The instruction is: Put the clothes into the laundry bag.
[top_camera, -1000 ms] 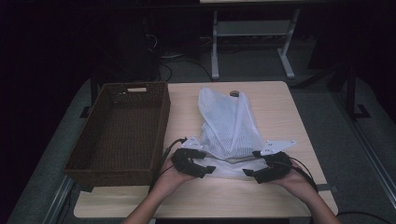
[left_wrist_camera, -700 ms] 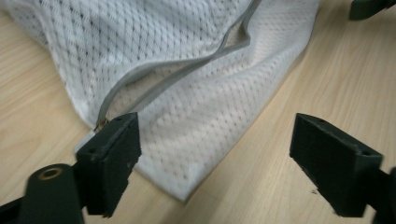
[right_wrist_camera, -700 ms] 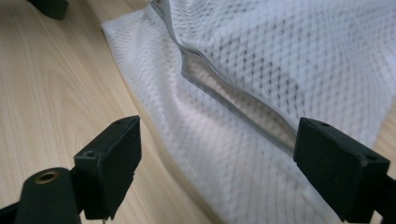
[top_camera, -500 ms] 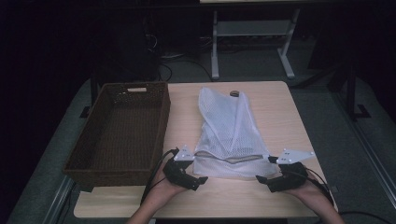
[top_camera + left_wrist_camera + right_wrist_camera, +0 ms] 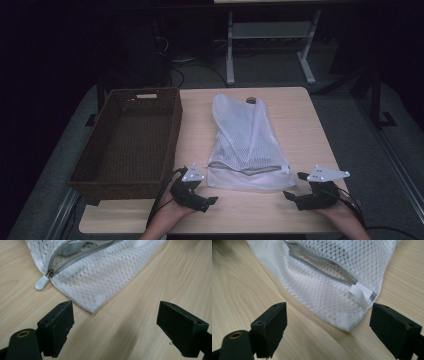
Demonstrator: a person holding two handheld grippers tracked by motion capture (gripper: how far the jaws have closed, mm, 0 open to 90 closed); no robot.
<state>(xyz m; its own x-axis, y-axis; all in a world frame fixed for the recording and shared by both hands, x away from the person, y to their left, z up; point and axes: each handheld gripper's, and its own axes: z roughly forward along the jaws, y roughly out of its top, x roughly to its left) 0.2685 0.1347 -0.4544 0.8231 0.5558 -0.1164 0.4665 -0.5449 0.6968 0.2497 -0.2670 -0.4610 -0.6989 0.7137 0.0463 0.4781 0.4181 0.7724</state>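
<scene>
Flat on the table [image 5: 300, 125] lies a white mesh bag [image 5: 247, 145], its unzipped mouth toward the person, a basket [image 5: 130, 140] beside it. Likely risk: a low regrip would snag the mesh or zipper pull [image 5: 41, 285] and drag the bag. Left gripper [image 5: 202, 192] and right gripper [image 5: 295, 186] have just opened wide; both are empty, just short of the bag's corners.
</scene>
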